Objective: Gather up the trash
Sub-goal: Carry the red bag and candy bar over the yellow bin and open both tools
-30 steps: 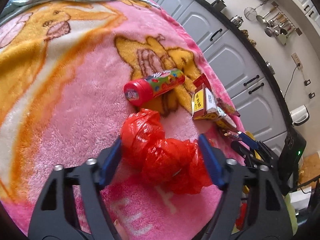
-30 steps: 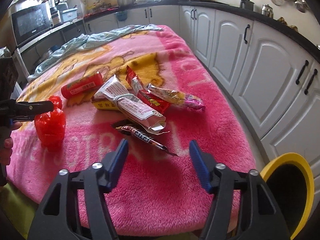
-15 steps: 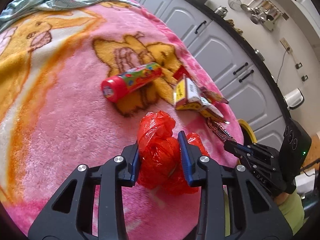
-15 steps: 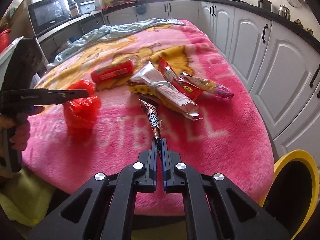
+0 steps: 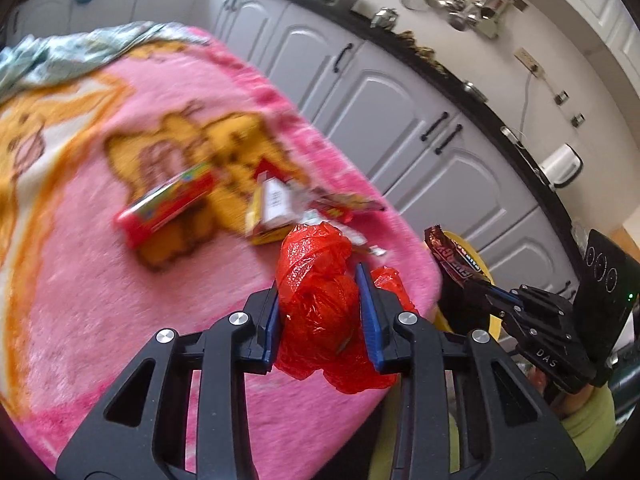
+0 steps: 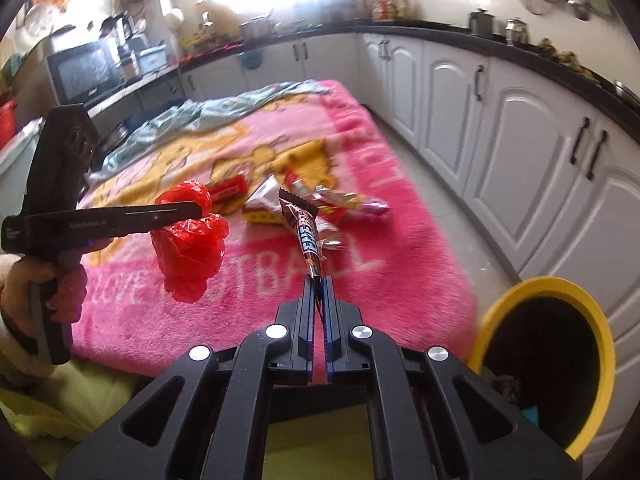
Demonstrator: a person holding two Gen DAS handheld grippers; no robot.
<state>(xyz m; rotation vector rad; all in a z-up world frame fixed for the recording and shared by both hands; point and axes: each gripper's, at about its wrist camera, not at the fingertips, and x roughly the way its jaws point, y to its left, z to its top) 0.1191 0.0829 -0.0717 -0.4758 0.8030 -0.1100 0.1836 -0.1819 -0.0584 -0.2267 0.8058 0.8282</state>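
Observation:
My left gripper (image 5: 320, 276) is shut on a crumpled red plastic bag (image 5: 320, 304) and holds it above the pink blanket (image 5: 80, 280); the bag also shows in the right wrist view (image 6: 190, 240). My right gripper (image 6: 318, 280) is shut on the end of a brown candy bar wrapper (image 6: 306, 236), lifted off the blanket; it shows in the left wrist view (image 5: 454, 258) too. A yellow-rimmed trash bin (image 6: 552, 364) stands on the floor at the right of the table.
On the blanket lie a red snack tube (image 5: 168, 208), a yellow and white box (image 5: 268, 212) and several wrappers (image 6: 344, 204). A blue-green cloth (image 6: 224, 108) lies at the far end. White cabinets (image 6: 520, 168) line the right side.
Both grippers have lifted their loads off the blanket. The left one has moved right toward the table edge with the red bag; the right one has raised the candy bar wrapper.

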